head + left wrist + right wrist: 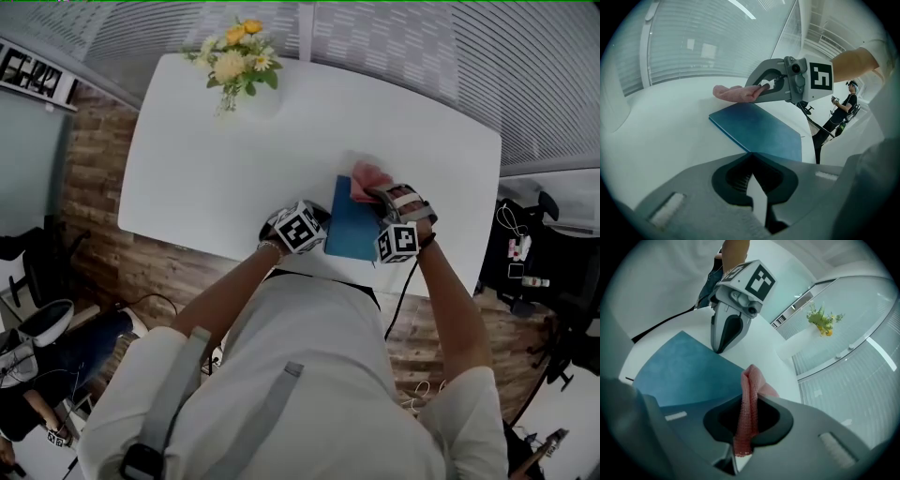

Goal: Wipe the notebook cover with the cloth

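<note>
A blue notebook (349,232) lies flat near the front edge of the white table (225,169). My right gripper (380,195) is shut on a pink cloth (366,178), whose free end hangs over the notebook's far end. In the right gripper view the cloth (751,380) runs up between my jaws above the blue cover (684,369). My left gripper (324,217) is shut, its tips down at the notebook's left edge (717,350). The left gripper view shows the notebook (759,129) just past my closed tips, with the right gripper (757,93) and cloth (733,92) beyond.
A vase of yellow flowers (239,61) stands at the table's far left. The table's front edge runs just behind the notebook. A dark chair with gear (539,253) sits on the floor at the right. A person (843,110) stands in the distance.
</note>
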Motion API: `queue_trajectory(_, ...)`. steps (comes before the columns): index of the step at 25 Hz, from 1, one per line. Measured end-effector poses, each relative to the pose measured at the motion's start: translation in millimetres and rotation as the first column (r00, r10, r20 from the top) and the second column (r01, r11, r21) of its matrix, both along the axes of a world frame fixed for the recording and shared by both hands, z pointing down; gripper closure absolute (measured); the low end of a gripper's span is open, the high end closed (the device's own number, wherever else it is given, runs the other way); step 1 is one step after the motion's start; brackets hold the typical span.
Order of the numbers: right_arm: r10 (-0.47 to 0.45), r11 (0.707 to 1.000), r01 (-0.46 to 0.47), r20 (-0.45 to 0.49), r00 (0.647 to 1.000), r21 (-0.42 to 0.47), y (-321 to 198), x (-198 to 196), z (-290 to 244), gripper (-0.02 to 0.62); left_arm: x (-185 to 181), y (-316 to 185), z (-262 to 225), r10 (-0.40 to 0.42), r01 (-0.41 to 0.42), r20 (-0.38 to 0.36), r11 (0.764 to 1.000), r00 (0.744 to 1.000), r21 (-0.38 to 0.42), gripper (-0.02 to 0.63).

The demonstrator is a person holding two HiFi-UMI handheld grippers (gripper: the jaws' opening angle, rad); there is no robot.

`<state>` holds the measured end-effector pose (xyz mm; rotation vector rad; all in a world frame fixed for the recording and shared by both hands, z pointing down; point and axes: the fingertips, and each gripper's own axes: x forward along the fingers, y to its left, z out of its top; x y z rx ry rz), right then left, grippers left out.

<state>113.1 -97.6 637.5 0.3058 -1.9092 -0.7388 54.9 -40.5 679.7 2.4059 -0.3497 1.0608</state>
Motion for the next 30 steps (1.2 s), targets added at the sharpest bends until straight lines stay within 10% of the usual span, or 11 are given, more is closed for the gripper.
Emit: queue_trajectory(30, -0.029, 0.996, 0.026, -0.029, 0.999, -0.084, -9.6, 1.9, 37.1, 0.583, -0.1, -0.3, -3.1, 0.0, 0.0, -0.006, 1.0, 1.0, -0.022, 0.607)
